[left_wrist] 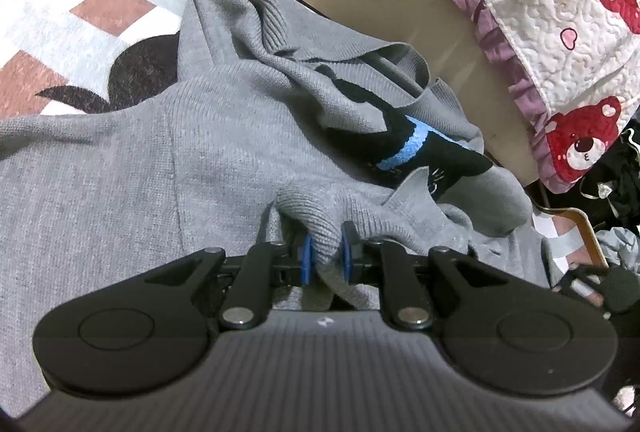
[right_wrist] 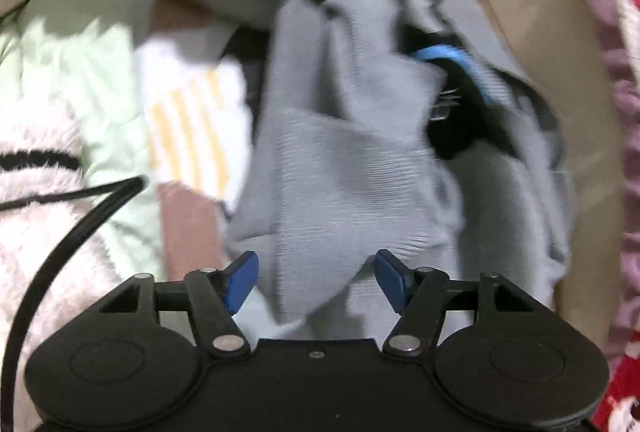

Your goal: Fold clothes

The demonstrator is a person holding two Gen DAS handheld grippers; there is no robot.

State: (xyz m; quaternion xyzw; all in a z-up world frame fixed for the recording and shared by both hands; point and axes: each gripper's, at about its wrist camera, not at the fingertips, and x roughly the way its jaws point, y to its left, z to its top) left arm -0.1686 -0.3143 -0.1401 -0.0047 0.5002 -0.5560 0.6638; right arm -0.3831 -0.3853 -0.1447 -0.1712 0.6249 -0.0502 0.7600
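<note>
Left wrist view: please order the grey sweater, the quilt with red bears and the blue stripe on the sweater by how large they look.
1. grey sweater, fills most of the view, partly because it is nearest
2. quilt with red bears, cut by the frame edge
3. blue stripe, smallest

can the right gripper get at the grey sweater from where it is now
Probably yes. The right gripper is open, and a hanging fold of the grey sweater lies between its blue pads with nothing in the way. The left gripper is shut on another fold of it.
</note>
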